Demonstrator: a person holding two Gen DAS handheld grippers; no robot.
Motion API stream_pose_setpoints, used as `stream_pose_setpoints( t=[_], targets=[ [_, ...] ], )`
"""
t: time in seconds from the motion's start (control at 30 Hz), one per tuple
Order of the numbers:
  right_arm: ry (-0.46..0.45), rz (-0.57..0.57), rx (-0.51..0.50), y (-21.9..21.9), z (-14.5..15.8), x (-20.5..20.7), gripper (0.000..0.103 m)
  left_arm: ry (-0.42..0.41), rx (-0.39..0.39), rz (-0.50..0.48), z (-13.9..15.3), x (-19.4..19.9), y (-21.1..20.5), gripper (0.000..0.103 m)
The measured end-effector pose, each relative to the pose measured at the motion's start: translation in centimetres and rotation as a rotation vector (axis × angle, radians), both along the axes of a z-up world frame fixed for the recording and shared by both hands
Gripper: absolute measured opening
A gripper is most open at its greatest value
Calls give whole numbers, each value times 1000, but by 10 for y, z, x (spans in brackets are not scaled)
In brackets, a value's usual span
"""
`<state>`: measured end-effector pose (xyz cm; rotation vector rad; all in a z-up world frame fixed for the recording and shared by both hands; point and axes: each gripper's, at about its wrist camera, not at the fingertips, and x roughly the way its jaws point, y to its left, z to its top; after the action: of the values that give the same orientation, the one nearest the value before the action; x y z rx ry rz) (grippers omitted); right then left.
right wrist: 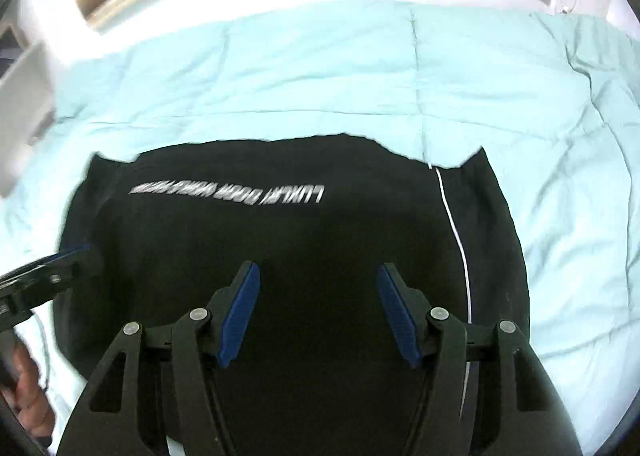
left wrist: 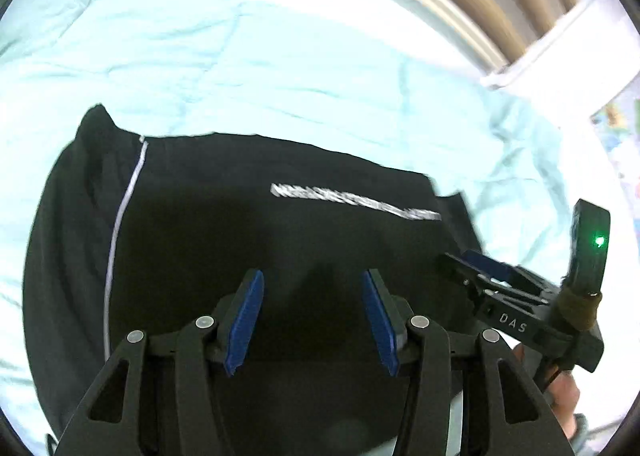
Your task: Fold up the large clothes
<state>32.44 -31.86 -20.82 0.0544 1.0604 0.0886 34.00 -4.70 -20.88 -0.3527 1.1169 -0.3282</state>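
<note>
We hover both spread, empty jaws over the black garment (right wrist: 280, 236), lying crosswise directly ahead, left gripper (left wrist: 312, 316) and right gripper (right wrist: 318, 314) equally near.

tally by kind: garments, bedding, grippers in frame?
Garment, black: 1
Quilt, light blue: 1
Grippers, both open: 2, left and right
Total: 4

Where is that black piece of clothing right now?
The black garment lies spread on the light blue bedspread, directly beneath both open grippers, in both views.
</note>
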Motion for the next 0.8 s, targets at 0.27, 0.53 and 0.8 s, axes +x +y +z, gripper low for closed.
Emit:
stream_pose_setpoints(
  t=[0.27, 0.53, 0.8],
  targets=[
    [107, 1, 1, 4, -68, 42, 70, 137, 79, 5, -70, 38, -13, 53],
    [100, 2, 61, -5, -62, 38, 73, 147, 20, -1, -62, 39, -4, 53],
    [41, -59, 154, -59, -23, -26, 73, 109, -27, 77, -18, -3, 51, 53]
  ],
)
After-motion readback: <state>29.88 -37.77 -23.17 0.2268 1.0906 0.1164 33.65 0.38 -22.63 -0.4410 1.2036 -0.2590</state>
